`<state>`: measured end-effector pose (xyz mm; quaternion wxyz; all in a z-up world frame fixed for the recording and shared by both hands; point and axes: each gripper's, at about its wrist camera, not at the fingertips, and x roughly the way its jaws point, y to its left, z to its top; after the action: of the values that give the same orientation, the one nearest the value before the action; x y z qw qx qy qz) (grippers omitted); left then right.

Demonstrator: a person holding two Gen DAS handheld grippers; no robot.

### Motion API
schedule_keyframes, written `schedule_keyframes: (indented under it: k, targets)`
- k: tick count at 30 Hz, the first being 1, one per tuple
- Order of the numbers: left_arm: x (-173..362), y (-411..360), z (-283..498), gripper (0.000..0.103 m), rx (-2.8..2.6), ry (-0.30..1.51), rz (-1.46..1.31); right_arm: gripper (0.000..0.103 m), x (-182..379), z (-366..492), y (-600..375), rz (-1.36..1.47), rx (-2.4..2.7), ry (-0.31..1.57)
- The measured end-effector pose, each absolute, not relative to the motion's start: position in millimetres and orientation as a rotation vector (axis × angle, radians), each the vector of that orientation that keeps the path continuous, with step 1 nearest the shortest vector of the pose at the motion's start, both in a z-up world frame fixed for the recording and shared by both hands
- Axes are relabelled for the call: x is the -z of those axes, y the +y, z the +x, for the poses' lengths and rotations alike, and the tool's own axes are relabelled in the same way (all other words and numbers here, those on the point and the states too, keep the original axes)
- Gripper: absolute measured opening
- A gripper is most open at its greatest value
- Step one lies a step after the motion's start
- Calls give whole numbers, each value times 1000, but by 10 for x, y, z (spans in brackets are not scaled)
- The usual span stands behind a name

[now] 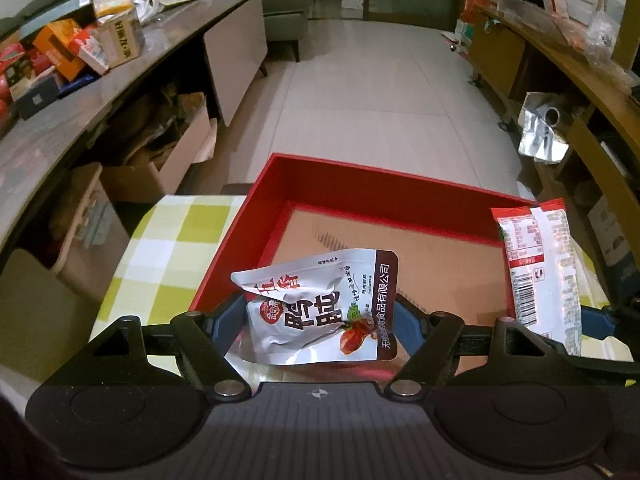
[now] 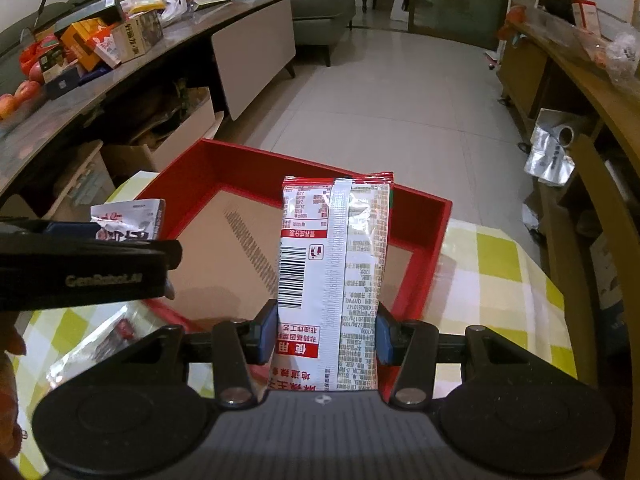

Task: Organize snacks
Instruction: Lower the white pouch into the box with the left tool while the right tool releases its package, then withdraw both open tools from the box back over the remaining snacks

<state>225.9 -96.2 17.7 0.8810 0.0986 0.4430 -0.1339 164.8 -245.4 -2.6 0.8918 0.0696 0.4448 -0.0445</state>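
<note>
My left gripper (image 1: 320,322) is shut on a crumpled silver snack pouch (image 1: 320,308) with brown and red print, held over the near edge of an open red box (image 1: 256,196) with a cardboard floor. My right gripper (image 2: 326,330) is shut on a long red-and-white snack packet (image 2: 332,264) with a barcode, standing upright above the same red box (image 2: 436,236). In the left wrist view that red-and-white packet (image 1: 540,272) shows at the right. In the right wrist view the left gripper (image 2: 80,268) and its silver pouch (image 2: 128,220) show at the left. The box holds no snacks.
The box rests on a table with a yellow-green checked cloth (image 1: 176,248). Another foil packet (image 2: 100,340) lies on the cloth near the box. A long counter (image 1: 120,80) piled with boxes runs along the left, wooden shelving (image 1: 580,80) along the right, tiled floor (image 1: 380,92) beyond.
</note>
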Motion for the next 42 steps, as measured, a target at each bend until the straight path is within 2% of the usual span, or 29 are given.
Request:
schedule_keyframes:
  k: [8, 17, 20, 23, 42]
  targets:
    - [72, -1134, 2504, 82, 271, 948, 242, 54, 268, 1920, -2533, 177, 75, 939]
    - [280, -1103, 2592, 87, 236, 1006, 301, 53, 481, 2041, -2546, 153, 76, 991]
    - [250, -1089, 2564, 89, 228, 1004, 309, 53, 401, 2012, -2553, 151, 85, 979]
    - [192, -1083, 2516, 101, 231, 987, 318, 54, 296, 1966, -2566, 158, 95, 959]
    - [-154, -866, 2028, 102, 214, 914, 341, 56, -115, 1472, -2250, 68, 81, 941]
